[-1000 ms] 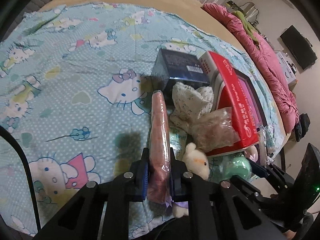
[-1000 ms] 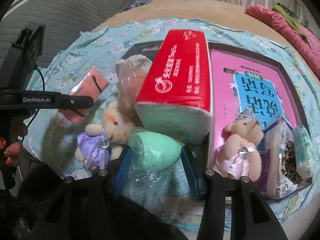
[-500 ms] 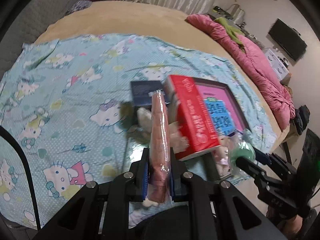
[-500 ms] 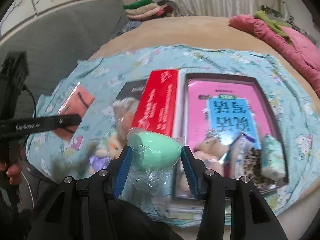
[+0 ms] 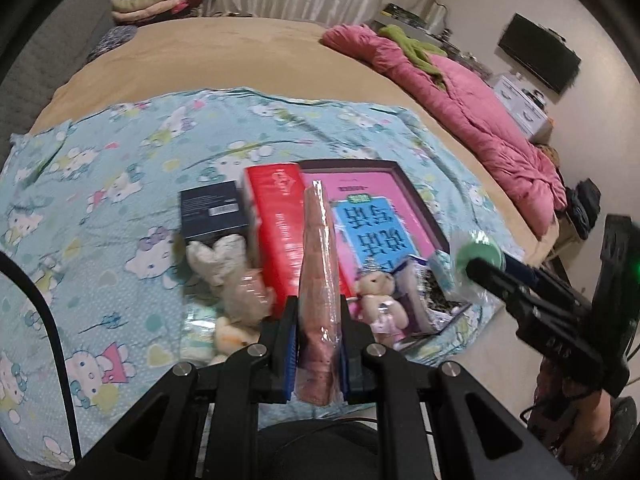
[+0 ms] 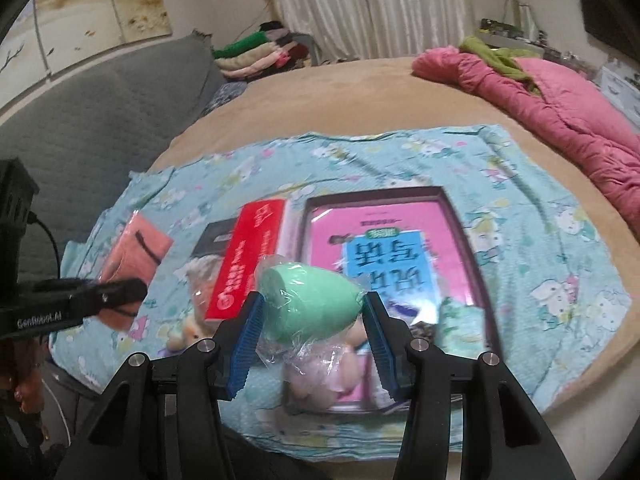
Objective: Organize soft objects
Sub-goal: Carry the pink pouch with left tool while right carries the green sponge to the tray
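On the bed (image 5: 224,52) lies a blue cartoon sheet (image 5: 100,184), and on it a pink book (image 6: 384,248), the landmark here. Left of the book stand a red box (image 5: 276,224) and a dark box (image 5: 212,210). Soft toys are still to be sorted: a wrapped plush (image 5: 224,268) left of the red box, a small bear (image 5: 378,292) at the book's near edge.

The left gripper (image 5: 318,344) has its fingers clamped on a long pink packet (image 5: 318,272), held above the book's near left corner. The right gripper (image 6: 312,320) squeezes a bagged green sponge (image 6: 308,300) over the book's near edge.

Against the earlier frames, both held items have risen well clear of the pile, and more of the room shows.
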Demonstrator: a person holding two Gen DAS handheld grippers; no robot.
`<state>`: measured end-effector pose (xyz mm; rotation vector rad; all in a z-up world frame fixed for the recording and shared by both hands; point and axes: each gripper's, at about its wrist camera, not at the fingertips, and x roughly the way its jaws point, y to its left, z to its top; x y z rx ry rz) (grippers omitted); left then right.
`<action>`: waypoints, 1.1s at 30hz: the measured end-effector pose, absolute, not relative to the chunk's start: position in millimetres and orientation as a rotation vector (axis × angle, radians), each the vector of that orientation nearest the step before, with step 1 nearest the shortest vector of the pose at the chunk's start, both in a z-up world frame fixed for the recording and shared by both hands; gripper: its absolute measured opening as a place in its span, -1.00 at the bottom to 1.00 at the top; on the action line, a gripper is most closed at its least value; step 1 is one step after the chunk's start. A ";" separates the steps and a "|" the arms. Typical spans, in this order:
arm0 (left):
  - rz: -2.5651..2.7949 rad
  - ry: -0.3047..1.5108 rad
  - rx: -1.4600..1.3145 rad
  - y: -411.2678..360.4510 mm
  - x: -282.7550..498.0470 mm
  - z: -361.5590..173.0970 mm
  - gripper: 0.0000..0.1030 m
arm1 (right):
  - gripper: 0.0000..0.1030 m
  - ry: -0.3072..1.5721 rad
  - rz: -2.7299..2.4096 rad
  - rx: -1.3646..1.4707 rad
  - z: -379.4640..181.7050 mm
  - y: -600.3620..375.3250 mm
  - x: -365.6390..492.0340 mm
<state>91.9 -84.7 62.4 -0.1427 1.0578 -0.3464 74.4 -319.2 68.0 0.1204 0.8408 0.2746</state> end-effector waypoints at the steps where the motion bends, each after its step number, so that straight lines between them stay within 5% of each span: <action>1: -0.357 1.060 -0.139 -90.7 91.9 62.9 -0.68 | 0.01 0.837 0.265 0.128 70.4 -325.5 74.7; 33: -0.535 1.225 0.026 -217.8 105.3 2.3 -0.68 | 0.01 0.894 0.179 0.164 44.5 -387.1 83.8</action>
